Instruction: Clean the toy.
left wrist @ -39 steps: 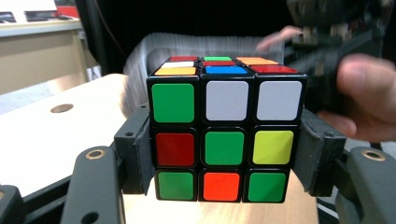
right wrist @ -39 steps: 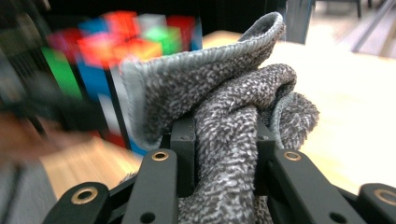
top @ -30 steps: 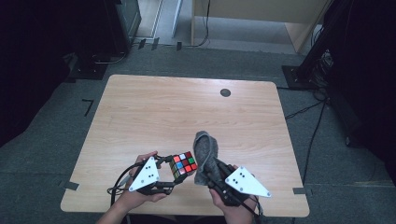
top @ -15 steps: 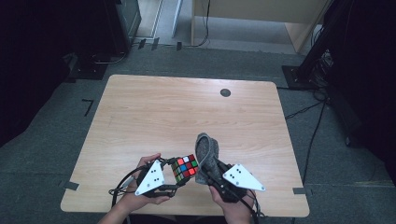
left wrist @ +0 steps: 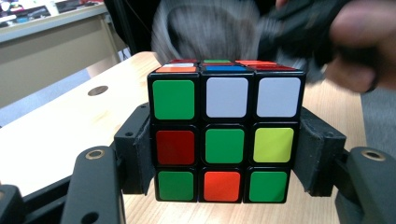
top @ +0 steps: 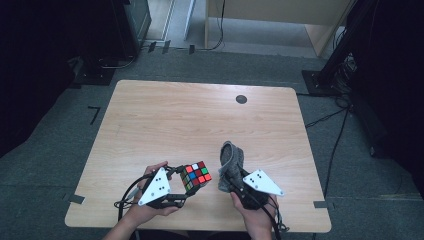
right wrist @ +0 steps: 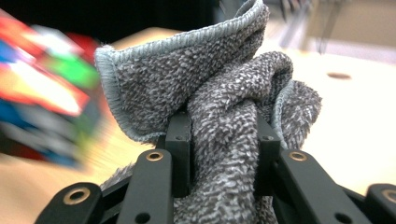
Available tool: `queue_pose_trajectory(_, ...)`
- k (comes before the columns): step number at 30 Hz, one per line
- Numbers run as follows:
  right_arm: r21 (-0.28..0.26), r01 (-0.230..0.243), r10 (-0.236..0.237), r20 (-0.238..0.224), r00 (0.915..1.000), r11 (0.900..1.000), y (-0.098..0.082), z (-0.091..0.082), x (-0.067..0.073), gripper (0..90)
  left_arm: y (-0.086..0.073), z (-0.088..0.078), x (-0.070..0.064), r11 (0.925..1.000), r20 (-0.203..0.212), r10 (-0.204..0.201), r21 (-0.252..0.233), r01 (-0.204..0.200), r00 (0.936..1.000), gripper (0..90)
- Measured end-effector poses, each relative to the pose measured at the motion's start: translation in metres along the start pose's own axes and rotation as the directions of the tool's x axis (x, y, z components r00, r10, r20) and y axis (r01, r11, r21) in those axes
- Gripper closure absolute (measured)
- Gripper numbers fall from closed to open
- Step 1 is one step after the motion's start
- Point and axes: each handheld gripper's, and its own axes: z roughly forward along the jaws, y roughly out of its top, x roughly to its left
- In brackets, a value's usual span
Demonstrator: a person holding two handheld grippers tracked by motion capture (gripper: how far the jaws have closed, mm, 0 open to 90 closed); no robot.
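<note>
A scrambled colour cube (top: 196, 172) is held just above the table's front edge, with my left gripper (top: 194, 182) shut on its two sides. In the left gripper view the cube (left wrist: 224, 140) shows green, white, red, yellow and orange squares between the pads (left wrist: 140, 154). Right of the cube a crumpled grey cloth (top: 231, 162) stands up from my right gripper (top: 231, 182), which is shut on it. In the right gripper view the cloth (right wrist: 210, 79) bulges up between the jaws of the right gripper (right wrist: 223, 154), and the cube (right wrist: 42, 93) is a blur at the left.
The wooden table (top: 175, 120) has a small dark round hole (top: 241, 99) near its far edge. Dark stands and cables sit on the grey floor around it. A person's hand (left wrist: 359, 42) holding the right gripper appears blurred behind the cube.
My right gripper has shifted the cloth a little to the right, away from the cube. The left gripper and the cube have kept their place.
</note>
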Motion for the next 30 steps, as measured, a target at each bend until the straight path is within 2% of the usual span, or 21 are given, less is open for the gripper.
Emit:
queue_pose_trajectory(2, 0.034, -0.005, 0.004, 0.039, 0.9992, 0.999, -0.01, 0.009, -0.009, 67.4, -0.001, -0.001, 0.004, 0.9995, -0.004, -0.029, -0.013, 0.029, 0.9996, 34.1)
queue_pose_trajectory(4, 0.064, 0.013, -0.018, 0.08, 0.9966, 0.998, -0.017, 0.016, -0.014, 66.6, -0.002, -0.002, 0.006, 0.9986, -0.008, -0.05, -0.02, 0.049, 0.9987, 34.0)
queue_pose_trajectory(9, 0.112, 0.016, -0.029, 0.119, 0.9925, 0.994, -0.031, 0.029, -0.026, 64.2, -0.004, -0.006, 0.015, 0.9912, -0.007, -0.12, -0.057, 0.12, 0.9927, 34.1)
queue_pose_trajectory(11, 0.136, 0.006, -0.022, 0.11, 0.9937, 0.991, -0.035, 0.033, -0.029, 60.9, -0.004, -0.007, 0.018, 0.9878, -0.01, -0.141, -0.068, 0.14, 0.9899, 34.0)
queue_pose_trajectory(13, 0.143, 0.0, -0.015, 0.105, 0.9944, 0.99, -0.039, 0.035, -0.031, 53.0, -0.004, -0.009, 0.021, 0.9835, -0.013, -0.164, -0.079, 0.163, 0.9863, 34.1)
queue_pose_trajectory(15, 0.121, 0.007, -0.021, 0.111, 0.9936, 0.993, -0.038, 0.034, -0.031, 42.4, -0.004, -0.011, 0.024, 0.9782, -0.014, -0.187, -0.094, 0.185, 0.9822, 34.0)
queue_pose_trajectory(16, 0.109, 0.013, -0.027, 0.119, 0.9925, 0.994, -0.036, 0.033, -0.031, 36.2, -0.004, -0.012, 0.025, 0.9763, -0.014, -0.194, -0.1, 0.192, 0.9809, 34.1)
queue_pose_trajectory(18, 0.099, -0.004, -0.009, 0.132, 0.9913, 0.995, -0.03, 0.028, -0.029, 30.7, -0.004, -0.014, 0.028, 0.9697, -0.004, -0.218, -0.113, 0.217, 0.9758, 34.0)
queue_pose_trajectory(20, 0.061, -0.025, 0.017, 0.123, 0.9923, 0.998, -0.023, 0.022, -0.025, 28.5, -0.004, -0.015, 0.031, 0.9657, 0.003, -0.232, -0.119, 0.231, 0.9727, 34.1)
queue_pose_trajectory(22, 0.015, -0.012, 0.01, 0.104, 0.9946, 1.0, -0.014, 0.016, -0.014, 26.0, -0.004, -0.015, 0.032, 0.9621, 0.002, -0.244, -0.125, 0.243, 0.9697, 34.0)
queue_pose_trajectory(25, -0.034, 0.009, -0.008, 0.03, 0.9995, 0.999, -0.006, 0.009, 0.006, 25.3, -0.003, -0.014, 0.033, 0.9612, -0.003, -0.248, -0.125, 0.246, 0.9687, 34.0)
queue_pose_trajectory(27, -0.057, 0.003, -0.004, -0.027, 0.9996, 0.998, -0.005, 0.008, 0.019, 25.1, -0.002, -0.012, 0.033, 0.9581, -0.006, -0.259, -0.128, 0.256, 0.9658, 34.1)
queue_pose_trajectory(30, -0.066, -0.009, 0.002, -0.095, 0.9955, 0.998, -0.006, 0.011, 0.036, 25.0, -0.001, -0.009, 0.032, 0.9508, -0.016, -0.288, -0.124, 0.284, 0.9575, 34.1)
